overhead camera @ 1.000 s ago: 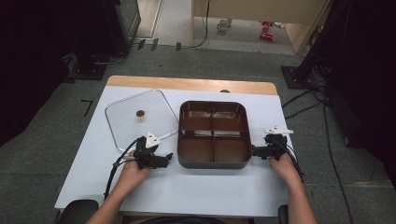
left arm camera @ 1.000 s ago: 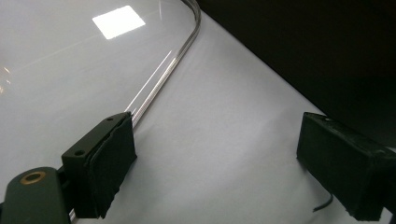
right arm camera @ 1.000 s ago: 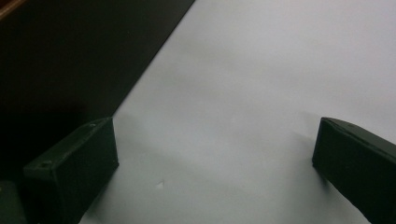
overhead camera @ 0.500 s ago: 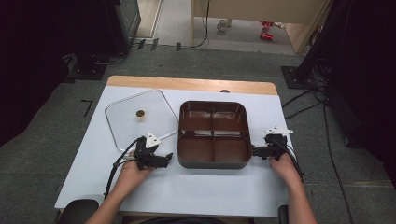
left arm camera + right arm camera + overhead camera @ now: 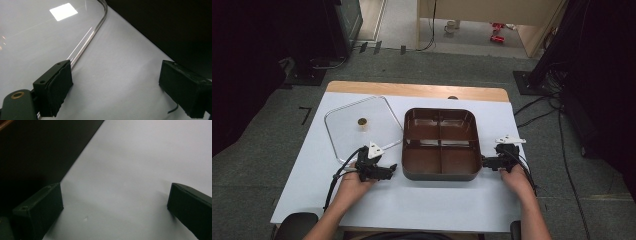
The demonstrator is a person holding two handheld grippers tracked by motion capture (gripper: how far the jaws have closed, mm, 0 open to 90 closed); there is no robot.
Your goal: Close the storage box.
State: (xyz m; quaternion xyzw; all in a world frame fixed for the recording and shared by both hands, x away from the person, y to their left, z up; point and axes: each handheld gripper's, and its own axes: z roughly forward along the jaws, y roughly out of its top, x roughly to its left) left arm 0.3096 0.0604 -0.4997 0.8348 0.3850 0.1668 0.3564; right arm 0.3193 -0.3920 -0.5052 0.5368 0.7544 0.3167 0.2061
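Both claws flank the brown tray, jaws wide open.

I've got the tray (image 5: 440,143) mid-table toward the near edge, sitting between them: left claw (image 5: 393,167) at its near-left corner, right claw (image 5: 485,161) touching or just beside its right wall; glass lid (image 5: 347,137) lies left.

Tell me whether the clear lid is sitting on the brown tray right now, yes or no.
No, the clear lid lies flat on the white table to the left of the brown four-compartment tray, whose compartments are uncovered.
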